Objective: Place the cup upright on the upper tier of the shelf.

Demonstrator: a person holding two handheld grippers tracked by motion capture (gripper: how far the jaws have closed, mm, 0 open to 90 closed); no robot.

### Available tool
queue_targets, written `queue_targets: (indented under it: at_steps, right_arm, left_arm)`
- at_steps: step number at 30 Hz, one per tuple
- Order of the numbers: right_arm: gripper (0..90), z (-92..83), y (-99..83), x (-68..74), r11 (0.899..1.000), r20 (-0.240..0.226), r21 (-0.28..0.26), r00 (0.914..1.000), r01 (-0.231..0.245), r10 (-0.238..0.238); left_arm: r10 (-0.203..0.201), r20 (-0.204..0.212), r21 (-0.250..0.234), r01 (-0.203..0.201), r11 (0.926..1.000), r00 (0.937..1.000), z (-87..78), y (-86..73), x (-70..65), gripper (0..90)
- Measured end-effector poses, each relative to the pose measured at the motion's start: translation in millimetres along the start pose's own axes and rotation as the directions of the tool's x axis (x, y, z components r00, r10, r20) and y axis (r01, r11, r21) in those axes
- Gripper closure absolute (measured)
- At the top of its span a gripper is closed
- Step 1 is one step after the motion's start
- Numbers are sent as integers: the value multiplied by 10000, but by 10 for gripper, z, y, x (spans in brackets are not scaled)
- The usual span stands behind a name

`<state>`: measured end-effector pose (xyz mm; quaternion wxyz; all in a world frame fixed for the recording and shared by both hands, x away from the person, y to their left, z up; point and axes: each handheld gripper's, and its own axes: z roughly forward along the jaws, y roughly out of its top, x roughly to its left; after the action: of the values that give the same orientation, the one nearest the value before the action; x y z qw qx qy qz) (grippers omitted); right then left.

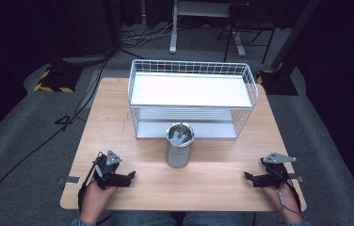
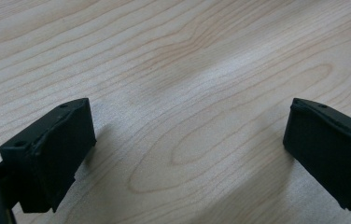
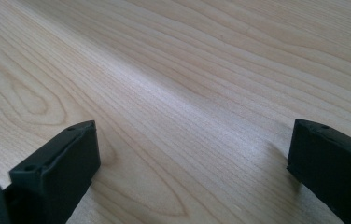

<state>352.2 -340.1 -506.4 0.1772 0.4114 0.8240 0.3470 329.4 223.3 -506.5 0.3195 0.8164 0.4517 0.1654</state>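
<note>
The left gripper [image 1: 130, 176] and right gripper [image 1: 246, 176] rest on the worktop [image 1: 213, 181], jaws spread, holding nothing. A metal canister [image 1: 180, 146] stands between them, before the wire rack [image 1: 191, 96].

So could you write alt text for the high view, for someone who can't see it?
A metal can stands upright mid-table, just in front of a white wire rack with two shelves. Near the front edge, a person's hands rest a left claw and a right claw on the wood, both open and empty, either side of the can.
</note>
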Motion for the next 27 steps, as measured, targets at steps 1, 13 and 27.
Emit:
queue_targets:
  at_steps: [1, 13, 27]
  right_arm:
    - [25, 0, 0, 0, 10000, -2, 1, 10000, 0, 0]
    - [32, -2, 0, -1, 10000, 17, -21, 10000, -27, 27]
    - [45, -5, -2, -3, 10000, 48, -46, 10000, -64, 64]
  left_arm:
    - [-4, -2, 0, 4, 10000, 10000, 1, 0, -1, 23]
    - [-495, 230, 82, 493, 9987, 9985, -67, 43, 0, 0]
    - [-659, 548, -1764, 746, 9815, 9963, -448, 182, -28, 0]
